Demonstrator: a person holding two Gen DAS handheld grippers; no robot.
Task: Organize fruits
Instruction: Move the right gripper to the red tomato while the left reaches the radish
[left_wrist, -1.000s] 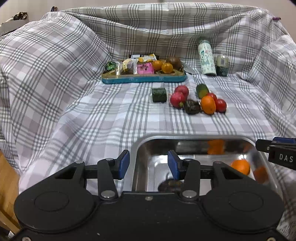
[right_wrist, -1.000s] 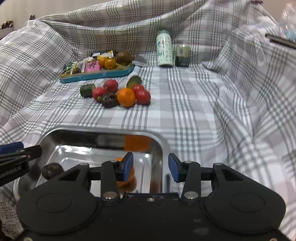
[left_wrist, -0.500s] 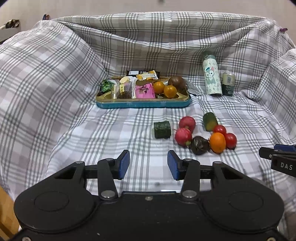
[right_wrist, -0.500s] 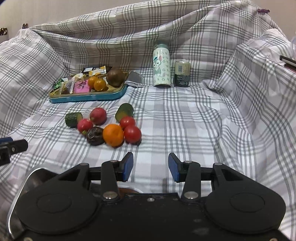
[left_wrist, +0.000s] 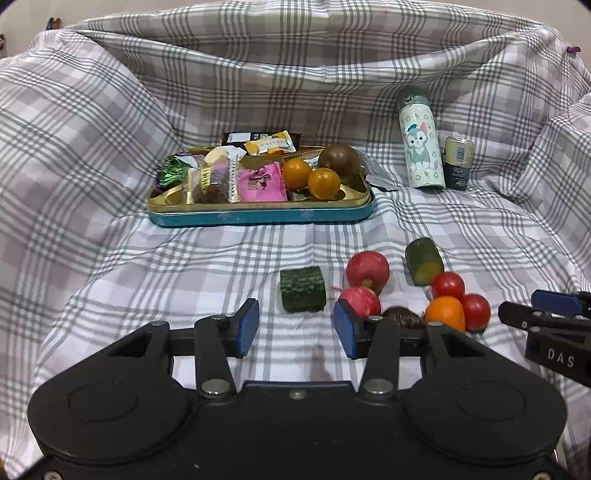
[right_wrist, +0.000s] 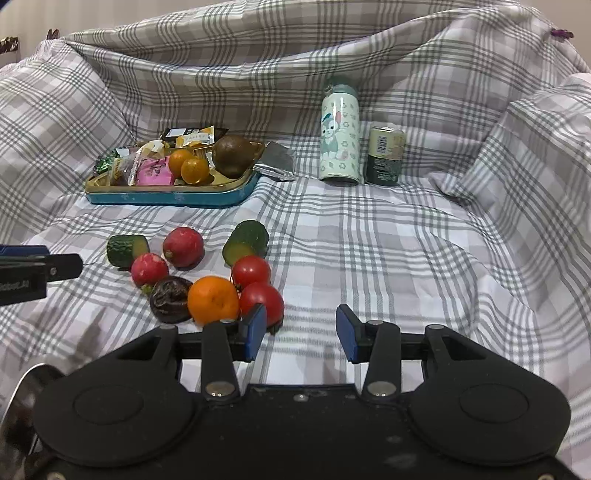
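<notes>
While both grippers hang empty over the checked cloth (right_wrist: 369, 236), the stock reads as follows.

Left gripper (left_wrist: 295, 326): jaws wide apart, holding nothing; lined up so the cucumber chunk (left_wrist: 303, 289) sits just ahead of the gap, probably the next pick.

Right gripper (right_wrist: 301, 328): jaws wide apart, holding nothing; bare cloth lies between the jaws.

Loose pile: orange (right_wrist: 213, 301), two tomatoes (right_wrist: 263, 301) (right_wrist: 251, 270) and a dark wrinkled fruit (right_wrist: 170, 300) bunched together, the near tomato touching the right gripper's left pad; two radishes (right_wrist: 183, 246) (right_wrist: 149, 269) and a second cucumber piece (right_wrist: 246, 242) further ahead. All lie on the cloth, not yet sorted.

Metal tray (right_wrist: 22, 384): only a rim shows, below and left of the right jaws; likely the place for the fruit.

Snack tin (left_wrist: 258, 216): well ahead of both jaws, holding wrapped sweets, two small oranges (left_wrist: 310, 177) and a brown fruit (left_wrist: 340, 159).

Bottle (right_wrist: 340, 142) and can (right_wrist: 385, 155): upright, far beyond the jaws, clear of the work.
</notes>
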